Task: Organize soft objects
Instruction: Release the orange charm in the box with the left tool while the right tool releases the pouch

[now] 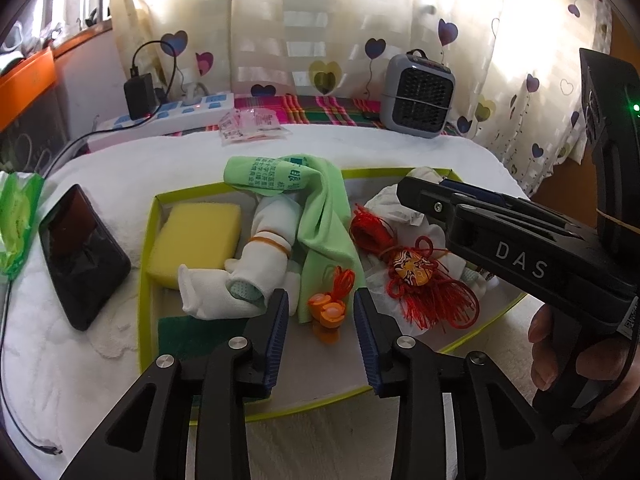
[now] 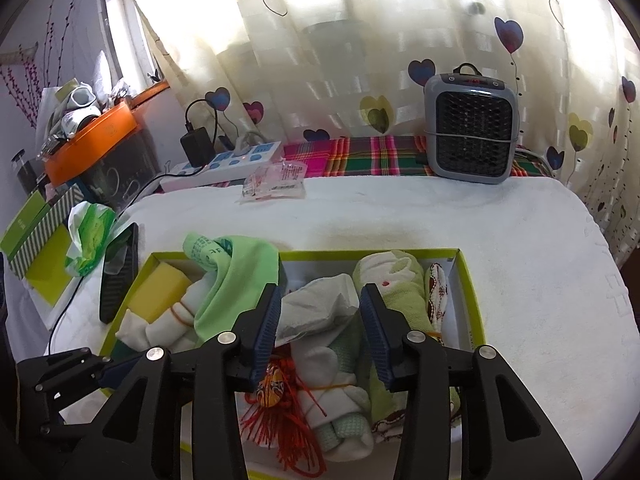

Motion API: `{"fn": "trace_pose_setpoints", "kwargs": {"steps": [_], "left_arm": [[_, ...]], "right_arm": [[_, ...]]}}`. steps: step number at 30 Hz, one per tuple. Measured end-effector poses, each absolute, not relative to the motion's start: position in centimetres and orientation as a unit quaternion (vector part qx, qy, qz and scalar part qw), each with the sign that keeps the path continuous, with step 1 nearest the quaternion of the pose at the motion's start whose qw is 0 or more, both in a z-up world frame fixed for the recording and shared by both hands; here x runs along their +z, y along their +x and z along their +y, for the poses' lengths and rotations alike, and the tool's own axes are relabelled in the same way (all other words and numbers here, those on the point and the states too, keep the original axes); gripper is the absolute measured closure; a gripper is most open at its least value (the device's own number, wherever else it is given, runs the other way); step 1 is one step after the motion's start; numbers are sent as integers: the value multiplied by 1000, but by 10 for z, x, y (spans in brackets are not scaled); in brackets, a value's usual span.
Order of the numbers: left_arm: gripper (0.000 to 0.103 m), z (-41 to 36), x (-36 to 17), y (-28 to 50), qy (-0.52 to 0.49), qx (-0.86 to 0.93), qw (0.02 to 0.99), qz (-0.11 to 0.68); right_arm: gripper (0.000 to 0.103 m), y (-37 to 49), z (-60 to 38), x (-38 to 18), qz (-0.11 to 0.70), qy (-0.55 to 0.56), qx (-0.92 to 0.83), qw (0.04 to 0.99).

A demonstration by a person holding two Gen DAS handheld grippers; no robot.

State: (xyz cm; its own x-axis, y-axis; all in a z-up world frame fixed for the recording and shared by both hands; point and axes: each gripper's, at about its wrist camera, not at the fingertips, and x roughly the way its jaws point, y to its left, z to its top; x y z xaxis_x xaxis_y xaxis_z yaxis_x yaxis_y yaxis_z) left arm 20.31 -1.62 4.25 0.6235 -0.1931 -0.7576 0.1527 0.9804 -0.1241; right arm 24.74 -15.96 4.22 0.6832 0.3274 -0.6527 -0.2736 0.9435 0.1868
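A shallow box with a lime-green rim (image 1: 146,240) lies on a white towel. It holds a yellow sponge (image 1: 196,236), banded white socks (image 1: 256,256), a light green cloth (image 1: 324,224), a red tasselled knot ornament (image 1: 416,276) and a small orange ornament (image 1: 330,312). My left gripper (image 1: 320,304) is open, its blue pads either side of the orange ornament without touching it. My right gripper (image 2: 320,296) is open over a crumpled white cloth (image 2: 316,312) in the box (image 2: 472,292). Beside it lie rolled green towels (image 2: 400,292) and another sock bundle (image 2: 336,384).
A black phone (image 1: 80,256) and a green tissue pack (image 1: 16,216) lie left of the box. At the back stand a grey heater (image 1: 418,94), a power strip with a charger (image 1: 176,114) and plastic packets (image 1: 252,124). A curtain hangs behind.
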Motion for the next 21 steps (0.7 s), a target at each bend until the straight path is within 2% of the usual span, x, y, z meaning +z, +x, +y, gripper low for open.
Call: {"fn": "trace_pose_setpoints", "kwargs": {"steps": [9,16,21], "left_arm": [[69,-13,50,188,-24,-86,904,418],[69,-15,55,168,-21,-78,906,416],[69,-16,56,153,-20,-73,906,417]], "right_arm": [[58,227,-162,49,353,25,165,921],[51,198,-167,51,350,22,165,922],[51,178,-174,50,352,28,161,922]]}}
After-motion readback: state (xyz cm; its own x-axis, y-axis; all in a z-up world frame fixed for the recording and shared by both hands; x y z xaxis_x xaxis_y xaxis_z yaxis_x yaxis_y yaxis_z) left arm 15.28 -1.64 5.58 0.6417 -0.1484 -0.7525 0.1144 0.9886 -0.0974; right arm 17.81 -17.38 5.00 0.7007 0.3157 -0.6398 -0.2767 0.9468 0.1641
